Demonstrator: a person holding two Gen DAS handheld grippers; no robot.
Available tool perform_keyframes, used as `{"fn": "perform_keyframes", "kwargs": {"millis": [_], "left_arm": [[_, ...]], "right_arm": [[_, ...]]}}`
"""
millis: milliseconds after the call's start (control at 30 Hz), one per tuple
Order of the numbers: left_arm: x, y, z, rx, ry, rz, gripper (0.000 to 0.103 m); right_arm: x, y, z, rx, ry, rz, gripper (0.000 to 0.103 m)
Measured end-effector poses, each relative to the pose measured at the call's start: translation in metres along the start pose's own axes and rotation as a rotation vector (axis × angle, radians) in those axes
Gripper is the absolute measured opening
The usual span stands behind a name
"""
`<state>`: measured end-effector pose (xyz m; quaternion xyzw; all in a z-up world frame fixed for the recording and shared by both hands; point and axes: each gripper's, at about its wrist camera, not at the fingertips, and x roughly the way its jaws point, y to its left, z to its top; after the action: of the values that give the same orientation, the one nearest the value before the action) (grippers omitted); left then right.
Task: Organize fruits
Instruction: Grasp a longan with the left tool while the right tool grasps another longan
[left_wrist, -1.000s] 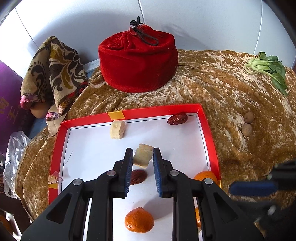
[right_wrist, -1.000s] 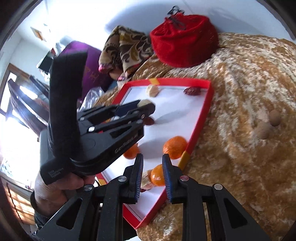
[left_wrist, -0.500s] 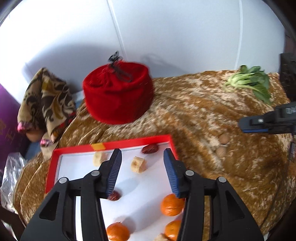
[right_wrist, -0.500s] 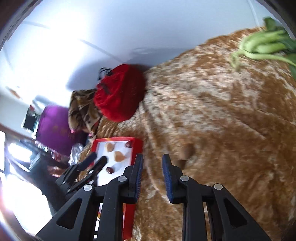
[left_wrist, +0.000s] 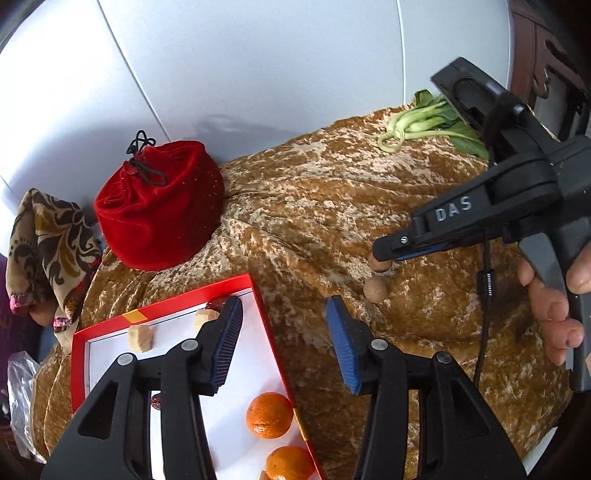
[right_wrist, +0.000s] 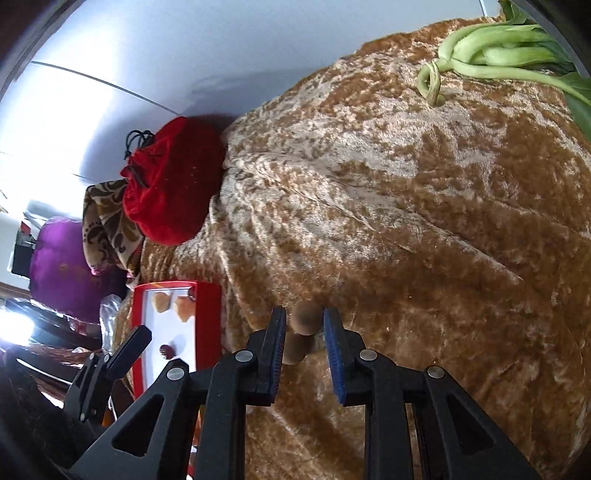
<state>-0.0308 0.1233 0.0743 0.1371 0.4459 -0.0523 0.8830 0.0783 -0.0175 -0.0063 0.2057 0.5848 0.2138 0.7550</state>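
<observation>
Longans (right_wrist: 306, 320), two small, round and dull brown, are seen lying on the crushed golden velvet cloth (right_wrist: 424, 221) beside the red-rimmed tray (left_wrist: 266, 317); the farther one is bracketed, ungripped, by the parted right gripper (right_wrist: 305, 328). Two glossy oranges (left_wrist: 269, 415), two pale banana chunks (left_wrist: 140, 339) and two dark dates (right_wrist: 167, 350) are counted in the tray, over whose edge the left gripper (left_wrist: 283, 332) is held spread wide and empty.

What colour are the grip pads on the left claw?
Blue, ribbed pads on black arms; the left wrist view shows them best.
</observation>
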Motion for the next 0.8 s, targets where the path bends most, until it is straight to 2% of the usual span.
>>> {"fn": "perform_keyframes", "kwargs": {"millis": [267, 433, 567, 733, 800], "left_arm": [[0.006, -0.009, -0.005, 0.033, 0.024, -0.024, 0.046], [0.009, -0.02, -0.001, 0.052, 0.031, -0.067, 0.046], [0.012, -0.032, 0.004, 0.064, 0.028, -0.131, 0.046], [0.024, -0.049, 0.009, 0.093, 0.037, -0.164, 0.046], [0.029, -0.055, 0.012, 0.096, 0.042, -0.187, 0.046]], "right_arm": [[0.022, 0.005, 0.002, -0.025, 0.006, -0.073, 0.031], [0.021, 0.006, 0.001, -0.035, -0.003, -0.089, 0.022], [0.001, -0.006, 0.003, 0.008, -0.022, -0.073, 0.022], [-0.03, -0.026, 0.006, 0.078, -0.059, -0.028, 0.022], [-0.037, -0.032, 0.007, 0.082, -0.064, -0.035, 0.022]]}}
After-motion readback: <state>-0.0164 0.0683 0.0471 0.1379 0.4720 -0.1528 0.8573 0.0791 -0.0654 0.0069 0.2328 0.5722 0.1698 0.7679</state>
